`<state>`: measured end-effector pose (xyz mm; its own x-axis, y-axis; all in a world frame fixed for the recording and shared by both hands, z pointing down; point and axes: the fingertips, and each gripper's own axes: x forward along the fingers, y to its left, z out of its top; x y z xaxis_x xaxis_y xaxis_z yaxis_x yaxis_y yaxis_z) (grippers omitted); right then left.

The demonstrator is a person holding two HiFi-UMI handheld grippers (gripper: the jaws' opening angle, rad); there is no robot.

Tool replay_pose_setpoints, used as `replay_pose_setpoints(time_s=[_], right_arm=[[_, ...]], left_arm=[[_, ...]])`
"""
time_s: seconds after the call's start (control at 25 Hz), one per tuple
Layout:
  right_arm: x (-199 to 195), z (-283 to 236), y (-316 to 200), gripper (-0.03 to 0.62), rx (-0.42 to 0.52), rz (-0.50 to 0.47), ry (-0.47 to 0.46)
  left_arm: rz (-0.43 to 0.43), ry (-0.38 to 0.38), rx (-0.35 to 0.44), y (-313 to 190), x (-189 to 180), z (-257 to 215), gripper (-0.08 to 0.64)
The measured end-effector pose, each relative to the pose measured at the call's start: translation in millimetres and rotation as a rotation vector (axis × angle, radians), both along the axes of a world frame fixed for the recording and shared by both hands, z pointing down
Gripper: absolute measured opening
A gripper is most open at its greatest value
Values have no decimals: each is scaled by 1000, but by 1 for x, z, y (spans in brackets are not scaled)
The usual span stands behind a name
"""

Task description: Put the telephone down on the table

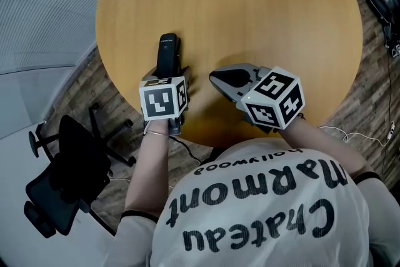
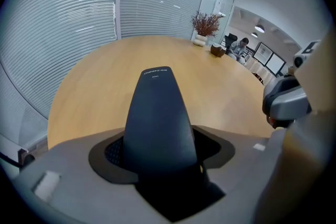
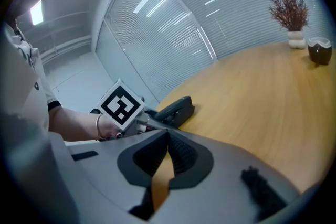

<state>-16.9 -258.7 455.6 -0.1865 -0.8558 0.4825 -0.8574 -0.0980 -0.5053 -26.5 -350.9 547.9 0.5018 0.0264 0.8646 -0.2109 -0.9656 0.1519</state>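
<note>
Black telephone (image 1: 167, 54) clamped in left tool (image 1: 169, 74), lower left; long axis up-frame, low over desk (image 1: 250, 9); right tool (image 1: 226, 79) closed, empty.

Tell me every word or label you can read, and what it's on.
"Chateau Marmont", smaller "Hollywood": black print on the person's white shirt, upside down in the head view.
Small white print on the black telephone handset: too small to read.
No words on the black-and-white marker cubes: patterns only.
</note>
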Motion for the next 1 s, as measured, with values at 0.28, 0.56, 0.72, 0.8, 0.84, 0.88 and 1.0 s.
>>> replay_pose_setpoints(time_s=[0.28, 0.56, 0.72, 0.8, 0.84, 0.88, 1.0], right_arm=[[-7, 0, 2, 14, -12, 2, 7], [-13, 3, 15, 14, -32, 39, 8], [-17, 7, 27, 14, -33, 63, 3], [-19, 11, 31, 14, -40, 75, -1], [-18, 10, 32, 15, -39, 84, -4], [-17, 9, 32, 15, -34, 93, -7], [-13, -2, 30, 15, -9, 110, 6]], left_arm=[[14, -14, 33, -1, -2, 2, 308], [116, -9, 61, 9, -1, 1, 282], [116, -6, 61, 10, 2, -1, 284], [122, -4, 70, 11, 3, -1, 284], [122, -5, 70, 12, 4, -1, 284], [120, -6, 66, 12, 4, 0, 285], [104, -10, 49, 7, 2, 1, 296]])
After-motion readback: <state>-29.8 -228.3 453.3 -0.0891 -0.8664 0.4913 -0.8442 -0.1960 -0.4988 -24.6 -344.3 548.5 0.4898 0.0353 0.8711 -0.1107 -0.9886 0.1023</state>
